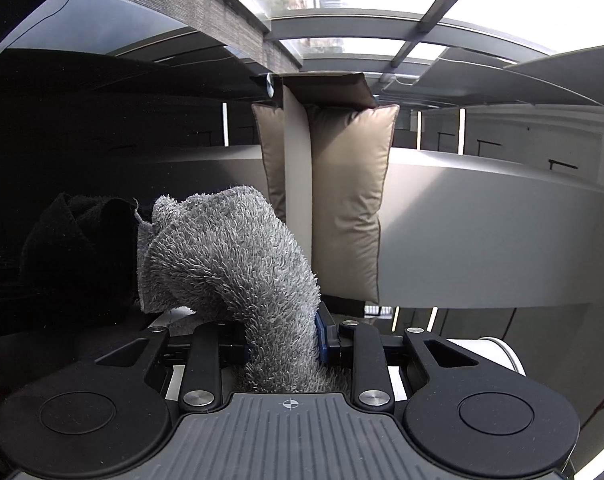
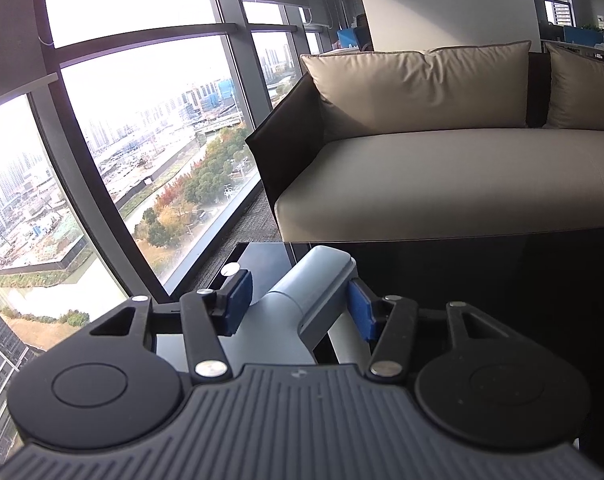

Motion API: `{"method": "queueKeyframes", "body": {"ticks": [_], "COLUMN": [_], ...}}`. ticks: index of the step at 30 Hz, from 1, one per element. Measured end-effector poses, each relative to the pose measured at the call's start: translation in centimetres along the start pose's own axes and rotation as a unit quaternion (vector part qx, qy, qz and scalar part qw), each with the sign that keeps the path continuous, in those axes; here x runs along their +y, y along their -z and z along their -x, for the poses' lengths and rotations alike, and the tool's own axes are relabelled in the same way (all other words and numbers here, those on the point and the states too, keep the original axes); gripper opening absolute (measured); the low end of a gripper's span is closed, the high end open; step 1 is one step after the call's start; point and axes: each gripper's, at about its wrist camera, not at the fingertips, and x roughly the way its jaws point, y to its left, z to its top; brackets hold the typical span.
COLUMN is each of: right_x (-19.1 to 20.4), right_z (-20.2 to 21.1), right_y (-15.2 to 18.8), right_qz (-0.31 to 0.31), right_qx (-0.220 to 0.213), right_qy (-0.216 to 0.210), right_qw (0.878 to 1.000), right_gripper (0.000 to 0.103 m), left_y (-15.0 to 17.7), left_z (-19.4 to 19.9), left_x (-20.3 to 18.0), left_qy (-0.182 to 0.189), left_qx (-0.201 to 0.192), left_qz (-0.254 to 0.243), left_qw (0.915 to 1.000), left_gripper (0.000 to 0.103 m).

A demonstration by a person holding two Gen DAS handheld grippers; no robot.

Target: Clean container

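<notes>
The right gripper (image 2: pixel 298 300) stands with its jaws apart around a pale grey-blue handle (image 2: pixel 302 292). The right blue pad (image 2: pixel 361 312) lies against the handle's side, while the left blue pad (image 2: pixel 236 300) stands just clear of it. The handle runs forward between the fingers to a squared end over a dark glossy table (image 2: pixel 481 268). A white rounded part (image 2: pixel 345 340) shows below the handle; what it belongs to cannot be told. Beyond the table's far edge stands a beige sofa (image 2: pixel 441 184) with two cushions (image 2: pixel 421 84) on it. Past the table's left corner, tall windows (image 2: pixel 142 120) show a city far below.
</notes>
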Motion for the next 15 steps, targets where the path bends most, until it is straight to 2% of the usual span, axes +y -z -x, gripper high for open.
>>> {"method": "queueKeyframes", "body": {"ticks": [5, 10, 15], "right_x": [0.1, 0.4, 0.8], "right_z": [0.0, 0.0, 0.0], "right_y": [0.1, 0.2, 0.4], "right_qz": [0.004, 0.009, 0.017], "right_qx": [0.0, -0.001, -0.004], "right_qy": [-0.007, -0.017, -0.033], "right_qw": [1.0, 1.0, 0.999], "right_gripper": [0.053, 0.053, 0.052], "left_y": [0.1, 0.7, 1.2], "left_z": [0.0, -0.1, -0.1], "left_x": [-1.0, -1.8, -2.4], "left_qy": [0.061, 0.128, 0.174], "left_qx": [0.002, 0.007, 0.009], "left_qz": [-0.012, -0.018, -0.02], "left_qw": [0.9981, 0.9916, 0.9845], "left_gripper": [0.024, 0.024, 0.024]}}
